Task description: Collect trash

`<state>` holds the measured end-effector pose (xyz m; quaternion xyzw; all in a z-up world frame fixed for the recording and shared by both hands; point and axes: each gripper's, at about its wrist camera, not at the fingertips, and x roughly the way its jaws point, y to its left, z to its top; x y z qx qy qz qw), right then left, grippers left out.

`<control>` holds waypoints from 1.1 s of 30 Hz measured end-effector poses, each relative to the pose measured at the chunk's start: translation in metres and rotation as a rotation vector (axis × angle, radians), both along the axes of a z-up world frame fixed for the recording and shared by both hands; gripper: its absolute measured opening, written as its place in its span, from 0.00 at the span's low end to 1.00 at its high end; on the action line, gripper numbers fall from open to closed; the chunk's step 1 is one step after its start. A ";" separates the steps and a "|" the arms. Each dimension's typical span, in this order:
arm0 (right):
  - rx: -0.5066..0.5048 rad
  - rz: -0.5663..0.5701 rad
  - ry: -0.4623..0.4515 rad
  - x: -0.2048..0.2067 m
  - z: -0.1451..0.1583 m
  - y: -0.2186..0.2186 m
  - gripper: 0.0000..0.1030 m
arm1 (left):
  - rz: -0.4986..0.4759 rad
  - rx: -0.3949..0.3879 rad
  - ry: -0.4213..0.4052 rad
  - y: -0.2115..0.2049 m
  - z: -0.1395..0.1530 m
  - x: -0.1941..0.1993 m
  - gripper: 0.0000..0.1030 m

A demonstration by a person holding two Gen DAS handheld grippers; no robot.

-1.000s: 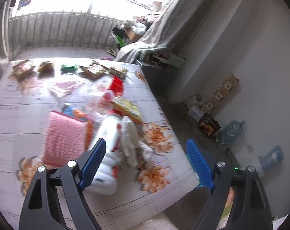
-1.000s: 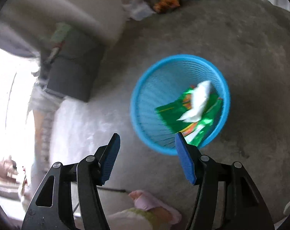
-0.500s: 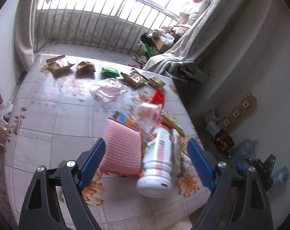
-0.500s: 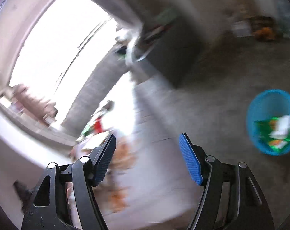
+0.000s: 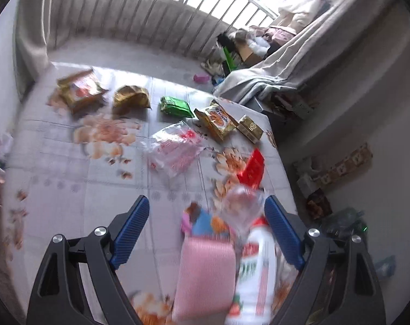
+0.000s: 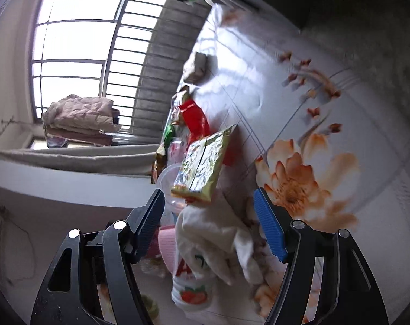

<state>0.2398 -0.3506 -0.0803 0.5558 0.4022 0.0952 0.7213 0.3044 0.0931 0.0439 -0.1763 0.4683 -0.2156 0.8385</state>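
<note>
Floral tablecloth (image 5: pixel 69 178) fills both views, strewn with snack wrappers: a green packet (image 5: pixel 177 106) at upper centre, a red one (image 5: pixel 252 168) mid-right. Left gripper (image 5: pixel 207 230) gapes empty above a white bottle (image 5: pixel 256 273) at bottom centre. Right gripper (image 6: pixel 209 218) stands spread, empty, over a foil wrapper (image 6: pixel 202 162) at frame centre.

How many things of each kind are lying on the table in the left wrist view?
Gold packets: 3
Green packet: 1
Red packet: 1
Small gold box: 1
Clear plastic bag: 1
Clear cup: 1
White bottle: 1
Pink pad: 1
Blurred blue-orange item: 1
Total: 11
</note>
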 end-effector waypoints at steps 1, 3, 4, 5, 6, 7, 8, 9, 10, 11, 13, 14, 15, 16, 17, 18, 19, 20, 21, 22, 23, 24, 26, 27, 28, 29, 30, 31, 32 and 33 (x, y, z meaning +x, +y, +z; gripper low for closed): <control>0.011 0.002 0.009 0.004 0.001 0.004 0.64 | 0.008 -0.014 0.025 -0.001 -0.006 0.012 0.82; 0.037 0.002 0.025 0.010 0.000 0.005 0.64 | 0.023 -0.068 0.097 -0.001 -0.024 0.042 0.82; 0.051 0.002 0.033 0.014 -0.001 0.005 0.64 | 0.067 -0.077 0.150 0.001 -0.038 0.060 0.82; 0.062 0.003 0.038 0.015 -0.003 0.005 0.64 | 0.082 -0.082 0.169 0.002 -0.044 0.068 0.80; 0.070 0.004 0.043 0.016 -0.003 0.005 0.64 | 0.108 -0.082 0.198 0.003 -0.054 0.082 0.78; 0.079 0.005 0.049 0.017 -0.003 0.006 0.64 | 0.127 -0.078 0.216 0.004 -0.059 0.089 0.76; 0.090 0.006 0.055 0.019 -0.004 0.006 0.64 | 0.150 -0.078 0.241 0.005 -0.068 0.098 0.74; 0.097 0.007 0.057 0.016 -0.004 0.005 0.64 | 0.161 -0.086 0.263 0.004 -0.075 0.105 0.73; 0.105 0.008 0.060 0.015 -0.005 0.004 0.64 | 0.172 -0.088 0.283 0.004 -0.081 0.111 0.72; 0.112 0.007 0.063 0.016 -0.007 0.004 0.64 | 0.182 -0.092 0.296 0.003 -0.085 0.114 0.69; 0.117 0.005 0.058 0.016 -0.007 0.003 0.63 | 0.198 -0.112 0.319 0.002 -0.094 0.120 0.65; 0.121 0.005 0.055 0.014 -0.006 0.002 0.63 | 0.211 -0.109 0.330 0.001 -0.098 0.123 0.61; 0.125 0.005 0.051 0.015 -0.004 0.002 0.63 | 0.221 -0.103 0.337 0.000 -0.101 0.124 0.56; 0.128 0.007 0.049 0.015 -0.004 0.002 0.63 | 0.227 -0.102 0.321 -0.002 -0.103 0.125 0.55; 0.129 0.008 0.048 0.015 -0.004 0.002 0.63 | 0.229 -0.086 0.310 -0.003 -0.103 0.126 0.52; 0.133 0.013 0.048 0.016 -0.004 0.003 0.63 | 0.227 -0.070 0.300 -0.005 -0.102 0.126 0.49; 0.137 0.016 0.049 0.017 -0.005 0.004 0.63 | 0.229 -0.055 0.295 -0.005 -0.102 0.126 0.46; 0.140 0.021 0.049 0.017 -0.005 0.006 0.62 | 0.233 -0.033 0.289 -0.006 -0.102 0.126 0.40; 0.143 0.024 0.049 0.018 -0.006 0.007 0.62 | 0.235 -0.014 0.285 -0.007 -0.103 0.127 0.33; 0.147 0.026 0.050 0.018 -0.006 0.008 0.62 | 0.237 0.006 0.283 -0.009 -0.103 0.128 0.29; 0.152 0.029 0.051 0.019 -0.007 0.009 0.62 | 0.238 0.030 0.278 -0.010 -0.104 0.128 0.19; 0.154 0.030 0.052 0.022 -0.008 0.010 0.61 | 0.237 0.046 0.273 -0.011 -0.105 0.128 0.14; 0.165 0.031 0.054 0.022 -0.007 0.011 0.60 | 0.232 0.054 0.258 -0.010 -0.106 0.128 0.12; 0.172 0.031 0.055 0.020 -0.007 0.011 0.60 | 0.226 0.054 0.249 -0.011 -0.106 0.126 0.01; 0.180 0.032 0.056 0.019 -0.007 0.011 0.59 | 0.220 0.048 0.244 -0.010 -0.106 0.126 0.00; 0.187 0.030 0.059 0.018 -0.007 0.011 0.58 | 0.215 0.038 0.232 -0.010 -0.104 0.123 0.00; 0.191 0.030 0.061 0.021 -0.007 0.011 0.58 | 0.212 0.033 0.225 -0.011 -0.102 0.123 0.00; 0.198 0.030 0.061 0.020 -0.008 0.011 0.57 | 0.203 0.025 0.212 -0.011 -0.099 0.121 0.00; 0.209 0.031 0.062 0.020 -0.008 0.010 0.57 | 0.199 0.023 0.204 -0.011 -0.097 0.119 0.00; 0.221 0.031 0.062 0.020 -0.009 0.011 0.57 | 0.194 0.017 0.196 -0.012 -0.094 0.118 0.00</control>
